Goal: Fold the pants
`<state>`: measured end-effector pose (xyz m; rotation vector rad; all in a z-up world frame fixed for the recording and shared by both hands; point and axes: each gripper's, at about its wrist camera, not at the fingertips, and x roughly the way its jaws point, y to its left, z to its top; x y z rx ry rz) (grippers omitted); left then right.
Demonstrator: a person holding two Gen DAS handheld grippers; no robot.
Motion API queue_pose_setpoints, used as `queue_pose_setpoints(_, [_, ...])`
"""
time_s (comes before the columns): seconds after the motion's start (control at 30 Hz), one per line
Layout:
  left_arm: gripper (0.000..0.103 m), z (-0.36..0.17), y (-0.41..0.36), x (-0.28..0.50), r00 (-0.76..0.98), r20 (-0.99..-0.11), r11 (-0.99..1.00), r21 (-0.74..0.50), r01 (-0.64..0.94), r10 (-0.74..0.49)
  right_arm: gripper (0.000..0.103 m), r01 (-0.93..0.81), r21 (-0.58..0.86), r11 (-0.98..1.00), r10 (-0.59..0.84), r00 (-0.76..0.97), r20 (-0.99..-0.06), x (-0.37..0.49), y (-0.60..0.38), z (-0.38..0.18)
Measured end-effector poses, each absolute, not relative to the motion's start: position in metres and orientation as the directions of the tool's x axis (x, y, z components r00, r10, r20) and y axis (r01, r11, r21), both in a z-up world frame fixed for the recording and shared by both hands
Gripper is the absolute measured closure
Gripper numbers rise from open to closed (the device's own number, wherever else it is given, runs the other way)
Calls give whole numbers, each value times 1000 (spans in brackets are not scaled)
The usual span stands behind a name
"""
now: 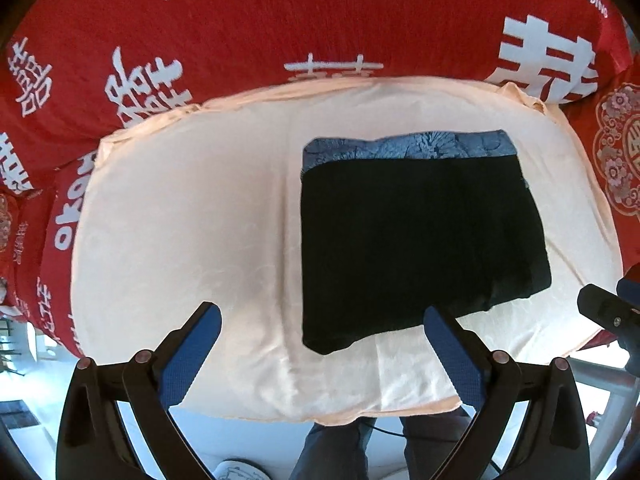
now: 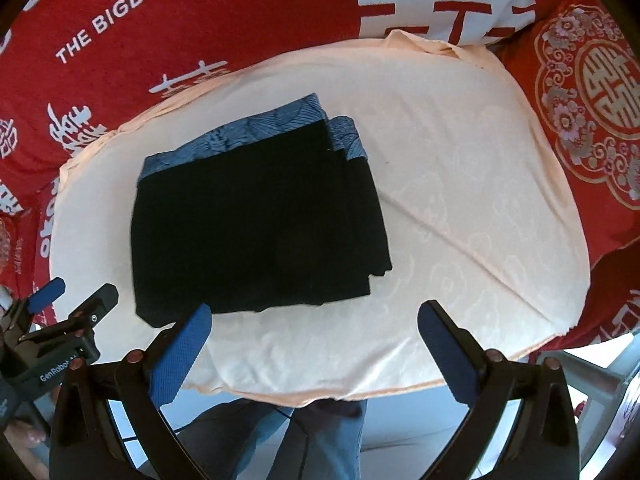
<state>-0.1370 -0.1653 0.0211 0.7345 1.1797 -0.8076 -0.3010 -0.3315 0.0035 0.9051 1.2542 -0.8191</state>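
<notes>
The black pants (image 1: 416,240) lie folded into a compact rectangle with a blue patterned waistband (image 1: 404,147) at the far edge, on a cream cloth (image 1: 180,220). In the right wrist view the pants (image 2: 256,216) sit left of centre. My left gripper (image 1: 322,320) is open and empty, held above the near edge of the cloth, just in front of the pants. My right gripper (image 2: 314,316) is open and empty, near the pants' near right corner. The left gripper also shows in the right wrist view (image 2: 72,296), at the left.
A red bedspread (image 1: 280,20) with white characters and lettering surrounds the cream cloth (image 2: 460,220). A red embroidered cushion (image 2: 592,112) lies at the right. The person's legs (image 2: 320,440) and the floor show below the cloth's near edge.
</notes>
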Motion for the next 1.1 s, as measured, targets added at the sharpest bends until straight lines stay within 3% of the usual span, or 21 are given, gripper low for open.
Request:
queue_pose_setpoints(0.57, [1, 79, -136, -137, 201, -955, 528, 57, 847, -219, 0, 904, 69, 422, -57, 103, -993, -290, -290, 63])
queue_pose_setpoints(1.1, [1, 93, -148, -173, 222, -963, 569, 100, 816, -150, 0, 855, 22, 518, -70, 69, -995, -309, -306, 90])
